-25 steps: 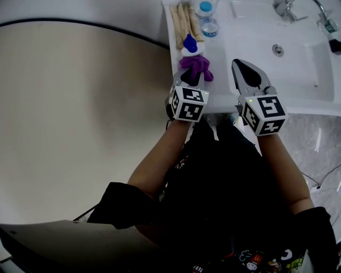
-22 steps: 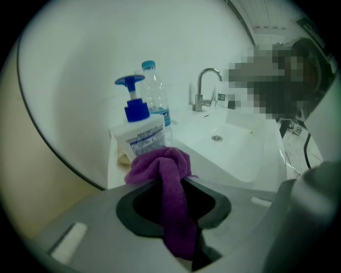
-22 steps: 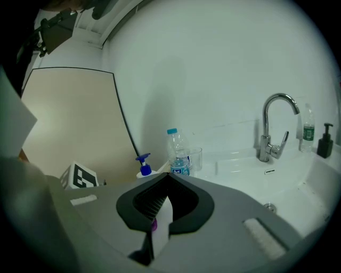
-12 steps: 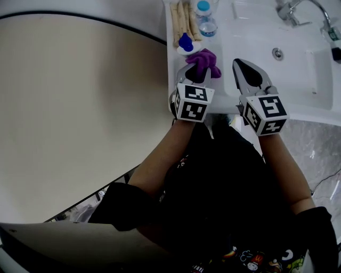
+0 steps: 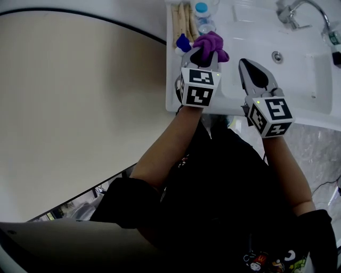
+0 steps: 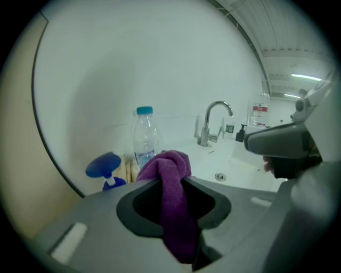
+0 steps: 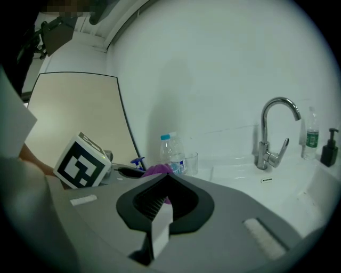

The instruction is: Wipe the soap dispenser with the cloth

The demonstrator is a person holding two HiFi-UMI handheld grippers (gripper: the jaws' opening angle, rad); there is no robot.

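Note:
My left gripper (image 5: 205, 51) is shut on a purple cloth (image 5: 212, 41), which bunches out beyond the jaws and hangs between them (image 6: 171, 198). The soap dispenser's blue pump head (image 5: 183, 42) stands just left of the cloth on the white counter; in the left gripper view the blue pump head (image 6: 103, 165) shows low on the left, apart from the cloth. My right gripper (image 5: 246, 64) hovers shut over the basin's near left side with nothing in it (image 7: 162, 180).
A water bottle (image 5: 202, 16) and beige rolled towels (image 5: 180, 18) stand behind the dispenser. The white sink basin (image 5: 298, 69) with its drain and chrome faucet (image 7: 274, 133) lies to the right. A clear glass (image 7: 192, 162) and a black pump bottle (image 7: 331, 146) stand at the back.
The left gripper has carried the cloth away from me and to the right, from over the blue pump head to its right side. The right gripper has barely shifted.

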